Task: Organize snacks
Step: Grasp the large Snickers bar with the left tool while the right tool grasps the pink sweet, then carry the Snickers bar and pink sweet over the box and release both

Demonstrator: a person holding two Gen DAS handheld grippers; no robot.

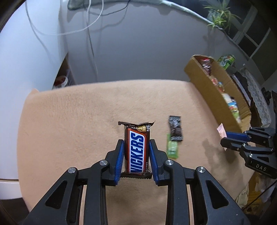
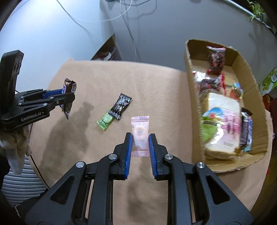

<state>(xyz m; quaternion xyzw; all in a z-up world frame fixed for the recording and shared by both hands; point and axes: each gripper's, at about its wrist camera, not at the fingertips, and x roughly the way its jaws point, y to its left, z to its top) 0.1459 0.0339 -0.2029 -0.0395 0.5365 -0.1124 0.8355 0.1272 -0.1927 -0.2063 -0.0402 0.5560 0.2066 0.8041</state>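
Note:
My left gripper (image 1: 136,147) is shut on a Snickers bar (image 1: 137,150) and holds it above the tan table cover (image 1: 77,121); the bar also shows in the right wrist view (image 2: 68,90). My right gripper (image 2: 140,140) is shut on a pink candy packet (image 2: 139,136), held above the cover. A black snack packet (image 2: 121,106) and a green candy packet (image 2: 104,121) lie together on the cover between the grippers. A cardboard box (image 2: 249,72) at the right holds several snacks and a bread pack (image 2: 223,124).
The right gripper shows at the right edge of the left wrist view (image 1: 225,140). The left gripper shows at the left in the right wrist view (image 2: 69,99). A grey wall with cables is behind. A plant (image 1: 219,15) stands at the far right.

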